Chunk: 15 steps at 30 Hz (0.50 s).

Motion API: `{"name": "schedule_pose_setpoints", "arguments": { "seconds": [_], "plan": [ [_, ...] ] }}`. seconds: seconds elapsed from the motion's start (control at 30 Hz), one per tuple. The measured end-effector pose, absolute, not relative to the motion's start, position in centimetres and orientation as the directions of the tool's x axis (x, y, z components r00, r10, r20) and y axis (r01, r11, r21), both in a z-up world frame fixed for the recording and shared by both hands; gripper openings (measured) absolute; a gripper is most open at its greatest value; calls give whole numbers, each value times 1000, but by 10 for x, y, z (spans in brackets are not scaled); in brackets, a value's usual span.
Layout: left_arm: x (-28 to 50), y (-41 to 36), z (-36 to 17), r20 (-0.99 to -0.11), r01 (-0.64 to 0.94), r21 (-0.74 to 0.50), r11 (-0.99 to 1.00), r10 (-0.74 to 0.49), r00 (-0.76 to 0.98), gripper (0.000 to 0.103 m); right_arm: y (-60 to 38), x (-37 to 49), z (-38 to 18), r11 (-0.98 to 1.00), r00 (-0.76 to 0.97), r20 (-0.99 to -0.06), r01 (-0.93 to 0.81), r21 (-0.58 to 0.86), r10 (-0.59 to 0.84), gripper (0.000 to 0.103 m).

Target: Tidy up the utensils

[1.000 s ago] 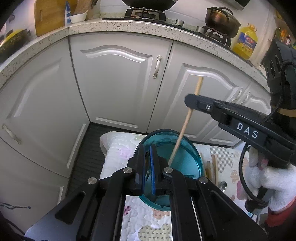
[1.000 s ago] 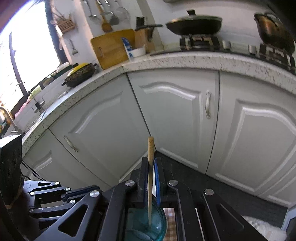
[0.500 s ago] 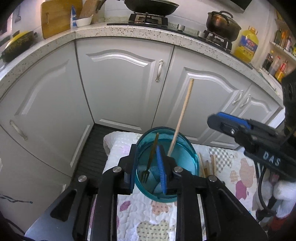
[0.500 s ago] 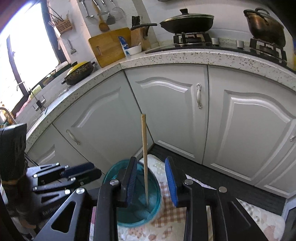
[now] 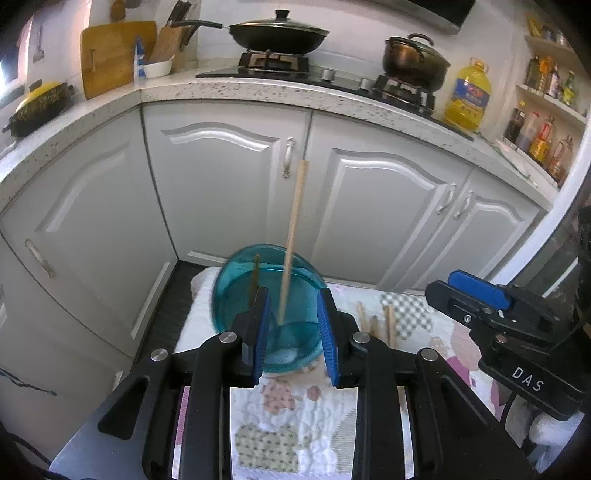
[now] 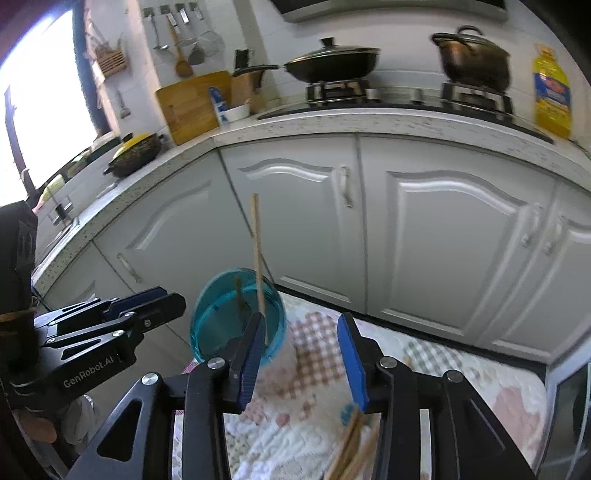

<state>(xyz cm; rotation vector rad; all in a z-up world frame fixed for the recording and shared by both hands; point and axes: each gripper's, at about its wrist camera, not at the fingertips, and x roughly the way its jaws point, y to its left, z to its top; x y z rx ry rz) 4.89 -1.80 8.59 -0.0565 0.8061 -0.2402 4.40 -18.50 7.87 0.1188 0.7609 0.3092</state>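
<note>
Left gripper [image 5: 293, 332]: just been opening, jaws apart, holding nothing, cup seen between them.
Right gripper [image 6: 301, 354]: just been opening, jaws apart, empty, beside cup.
Cup [image 5: 266, 295]: blue, on quilted cloth [image 5: 291, 413].
Chopstick [image 5: 291, 240]: upright in cup, beside fork [image 5: 255, 273].
Loose chopsticks [image 5: 376, 325]: on cloth, right of cup.

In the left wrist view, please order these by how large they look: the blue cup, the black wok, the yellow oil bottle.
1. blue cup, though it is nearest the camera
2. black wok
3. yellow oil bottle
</note>
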Motion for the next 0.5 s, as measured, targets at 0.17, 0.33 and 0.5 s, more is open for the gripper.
{"name": "schedule_pose_setpoints", "arguments": {
  "seconds": [0.17,0.33,0.5],
  "plan": [
    [31,-40,87,-701,220,-144,965,-257,665,24,-210,19,80,967,704,-664,-160,197,251,40],
    [19,-61,88,-695,249,-157,956,-286,660,24,-237,-5,80,979,717,-672,-73,191,185,41],
    [10,-79,90,-692,280,-161,946,-310,652,24,-253,-19,85,984,730,-670,-23,175,136,42]
  ]
}}
